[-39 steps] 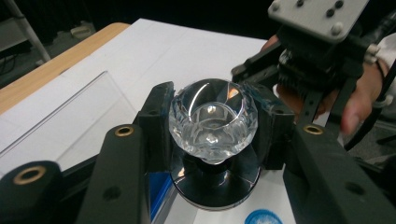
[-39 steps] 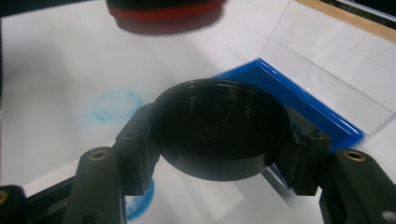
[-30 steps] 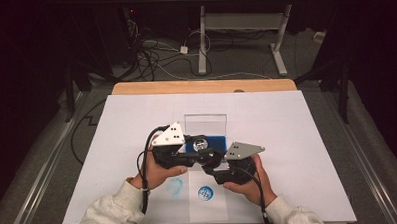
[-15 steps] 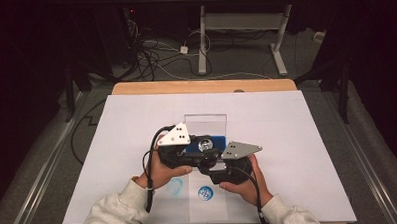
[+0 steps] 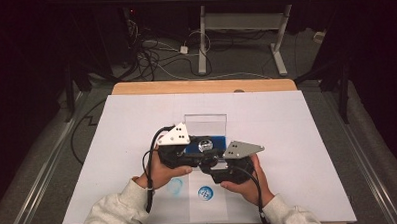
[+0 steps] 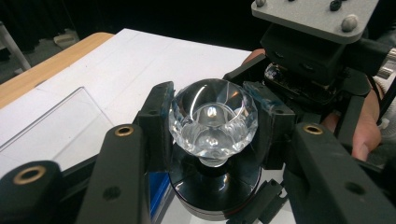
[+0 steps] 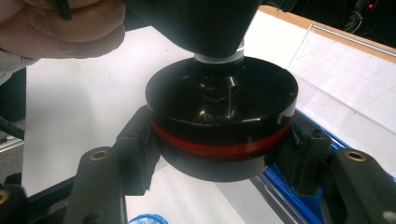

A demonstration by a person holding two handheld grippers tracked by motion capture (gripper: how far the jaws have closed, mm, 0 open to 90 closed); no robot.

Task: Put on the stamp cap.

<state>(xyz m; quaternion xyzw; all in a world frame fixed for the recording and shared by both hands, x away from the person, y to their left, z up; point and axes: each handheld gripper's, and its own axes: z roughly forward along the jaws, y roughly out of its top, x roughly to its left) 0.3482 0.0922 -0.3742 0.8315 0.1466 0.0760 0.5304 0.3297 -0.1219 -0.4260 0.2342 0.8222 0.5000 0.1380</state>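
High view is showing both grippers meeting just in front of the clear tray (image 5: 205,123), which serves as the landmark. Left gripper (image 5: 200,148) is clamping the faceted crystal knob (image 6: 212,116), its pads pressing both sides of the glass head. Right gripper (image 5: 206,160) is clamping the black disc base (image 7: 222,109) with the red band, directly beneath that knob. Knob and base are sitting joined, held above the white sheet (image 5: 297,123) at the tray's near edge. Compared with a second ago, the pair is sitting marginally nearer the tray's near edge; both grasps are remaining clenched and the blue round mark (image 5: 205,193) is lying unchanged, nearer the person.
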